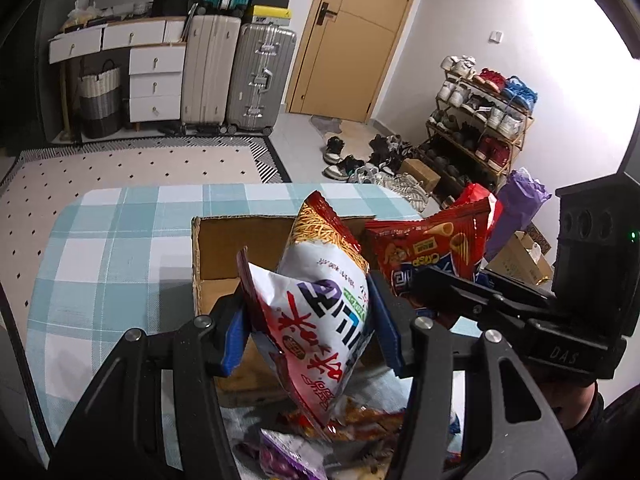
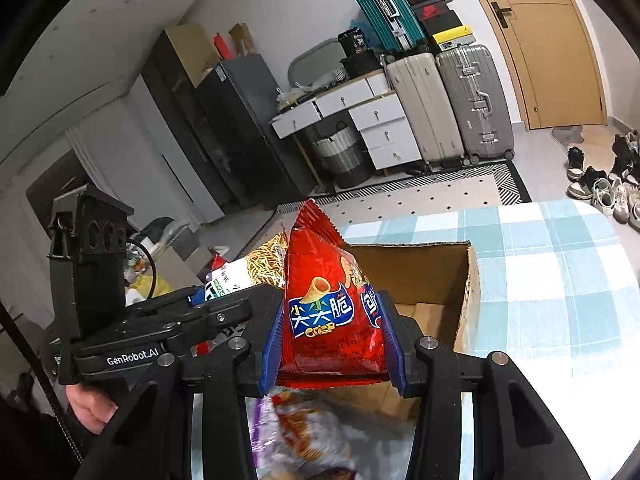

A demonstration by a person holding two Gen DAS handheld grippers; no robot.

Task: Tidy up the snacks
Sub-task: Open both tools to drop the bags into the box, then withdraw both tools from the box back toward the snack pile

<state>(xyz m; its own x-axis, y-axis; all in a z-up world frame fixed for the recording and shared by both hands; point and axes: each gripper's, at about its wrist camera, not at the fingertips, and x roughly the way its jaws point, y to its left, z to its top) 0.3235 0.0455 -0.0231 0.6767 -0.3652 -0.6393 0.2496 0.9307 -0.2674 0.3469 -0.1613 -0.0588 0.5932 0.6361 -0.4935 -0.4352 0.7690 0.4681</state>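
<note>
Over the cardboard box point(image 1: 224, 248) mid-tabletop point(image 1: 100, 248), left tongs point(image 1: 312, 320) clench the noodle-snack bag point(image 1: 320, 292), right tongs point(image 2: 332, 340) the red crisp bag point(image 2: 324, 300) — light, crinkly, slippery, best pinched mid-body

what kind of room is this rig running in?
Most likely a lived-in home, an entryway or living area: a loaded shoe rack by a wooden door, suitcases stacked beside a white drawer unit, and a checked-cloth table.

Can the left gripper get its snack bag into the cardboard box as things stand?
Probably yes: the left gripper, shut on the white noodle-snack bag, faces the cardboard box, whose top is open with nothing between them.
</note>
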